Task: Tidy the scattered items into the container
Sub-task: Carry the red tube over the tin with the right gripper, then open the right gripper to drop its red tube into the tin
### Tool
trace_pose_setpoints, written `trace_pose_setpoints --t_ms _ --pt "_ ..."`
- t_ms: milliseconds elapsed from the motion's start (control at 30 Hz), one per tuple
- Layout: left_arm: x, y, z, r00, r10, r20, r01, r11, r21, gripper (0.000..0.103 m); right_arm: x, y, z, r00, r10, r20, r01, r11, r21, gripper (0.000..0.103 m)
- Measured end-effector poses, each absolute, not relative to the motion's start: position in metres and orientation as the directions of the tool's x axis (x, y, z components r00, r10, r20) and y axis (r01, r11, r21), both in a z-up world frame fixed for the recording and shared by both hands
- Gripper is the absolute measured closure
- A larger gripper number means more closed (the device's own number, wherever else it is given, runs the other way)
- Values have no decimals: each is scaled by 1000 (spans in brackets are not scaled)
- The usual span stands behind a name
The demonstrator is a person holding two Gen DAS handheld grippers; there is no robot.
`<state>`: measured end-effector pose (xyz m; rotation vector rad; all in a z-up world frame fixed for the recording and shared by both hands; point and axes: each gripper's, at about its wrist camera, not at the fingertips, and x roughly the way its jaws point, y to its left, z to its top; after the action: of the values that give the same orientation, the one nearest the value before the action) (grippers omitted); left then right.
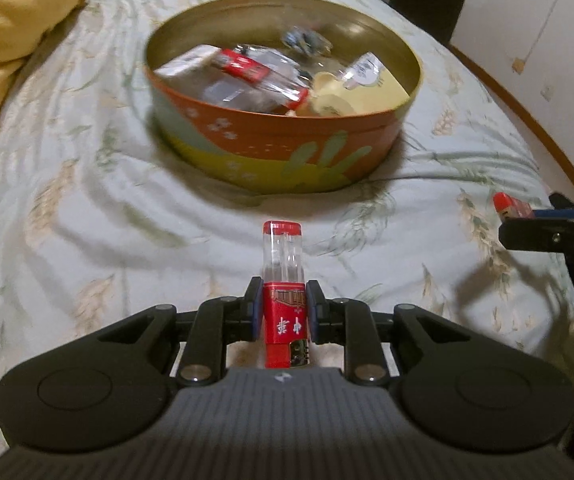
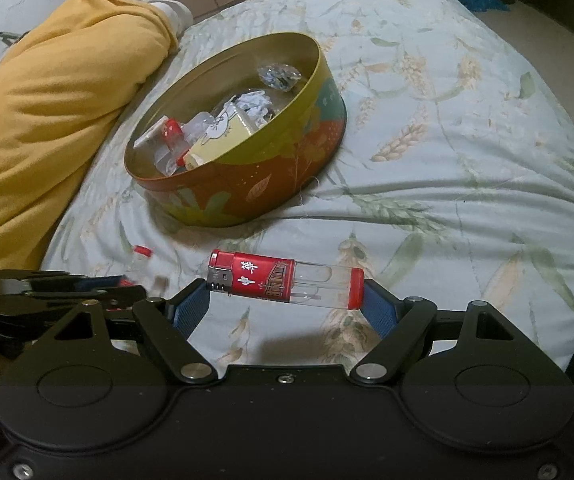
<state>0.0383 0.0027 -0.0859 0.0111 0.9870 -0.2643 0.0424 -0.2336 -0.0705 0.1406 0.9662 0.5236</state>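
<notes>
The bed [image 2: 447,140] carries the round tin [image 1: 279,148], which sits straight ahead of your left hand-held gripper [image 1: 286,312], clamped on a lighter [image 1: 285,280] pointing lengthwise at it. Your right hand-held gripper [image 2: 287,300] holds a second lighter [image 2: 287,282] crosswise, end to end; the tin lies ahead, slightly left.

Tin [image 1: 283,136] on bed [image 1: 87,200]; pillow [image 2: 47,100] left; lighters [image 2: 285,282] before tin.

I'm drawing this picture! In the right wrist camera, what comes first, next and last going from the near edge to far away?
right gripper → red lighter held between its fingers → round tin full of small things → yellow pillow's far end
</notes>
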Motion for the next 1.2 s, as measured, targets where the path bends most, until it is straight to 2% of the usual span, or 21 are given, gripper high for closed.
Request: trace_pose_setpoints --t_ms 267,533,867,1200 --pt "26 22 -84 553 -246 -796 172 968 -180 78 41 -232 -54 454 457 -764 -371 877 304 22" --pt "17 27 -86 563 -281 -777 165 960 -228 78 56 -224 -5 508 446 -737 -405 879 253 22" --pt "14 32 -83 572 -297 -764 161 955 -251 78 98 -175 49 536 472 -700 -477 853 210 22" --pt "10 27 -82 561 -307 -769 175 952 -252 78 142 -116 61 556 461 -692 -482 857 183 22"
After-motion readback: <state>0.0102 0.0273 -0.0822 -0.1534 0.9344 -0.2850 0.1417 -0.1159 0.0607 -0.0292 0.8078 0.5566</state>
